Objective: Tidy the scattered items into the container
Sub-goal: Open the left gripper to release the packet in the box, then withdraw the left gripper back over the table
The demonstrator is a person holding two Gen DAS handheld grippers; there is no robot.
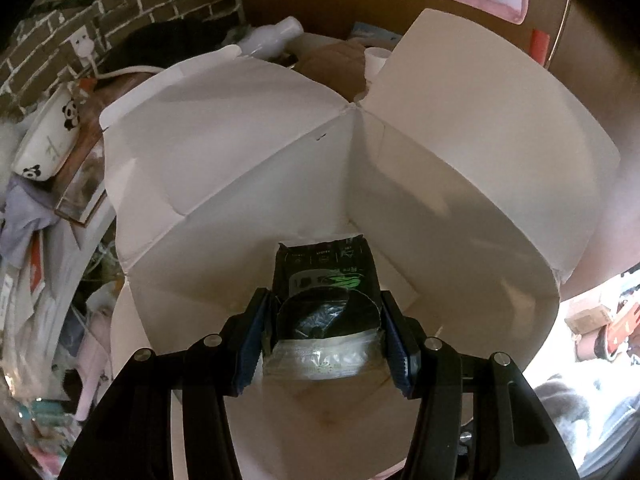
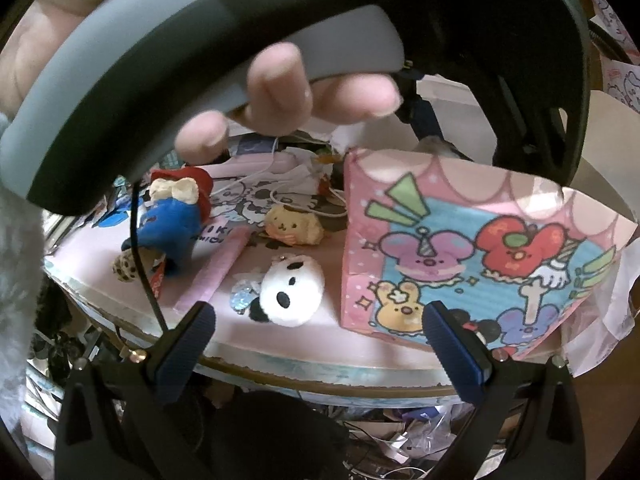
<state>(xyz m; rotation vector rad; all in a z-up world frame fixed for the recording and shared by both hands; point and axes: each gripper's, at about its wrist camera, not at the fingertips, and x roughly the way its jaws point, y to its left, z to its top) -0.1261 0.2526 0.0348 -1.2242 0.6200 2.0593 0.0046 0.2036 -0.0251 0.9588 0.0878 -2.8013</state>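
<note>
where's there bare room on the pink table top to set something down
Free: the pink strip at the front edge, between the white panda plush and the pink cartoon-printed box. Crowded: the back, around the blue-and-red plush figure, the yellow plush dog and the white cables.

A dim room with a brick wall (image 1: 120, 4) and a cluttered pink tabletop (image 2: 312, 332).

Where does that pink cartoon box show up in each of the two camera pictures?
Left wrist view: only the pink cartoon box interior shows, white flaps and walls filling the middle, with the left gripper holding a black packet over it.
Right wrist view: the box stands at right on the pink table, its printed outside facing the camera.
Shared landmark: the box itself; nothing else clearly matches.
</note>
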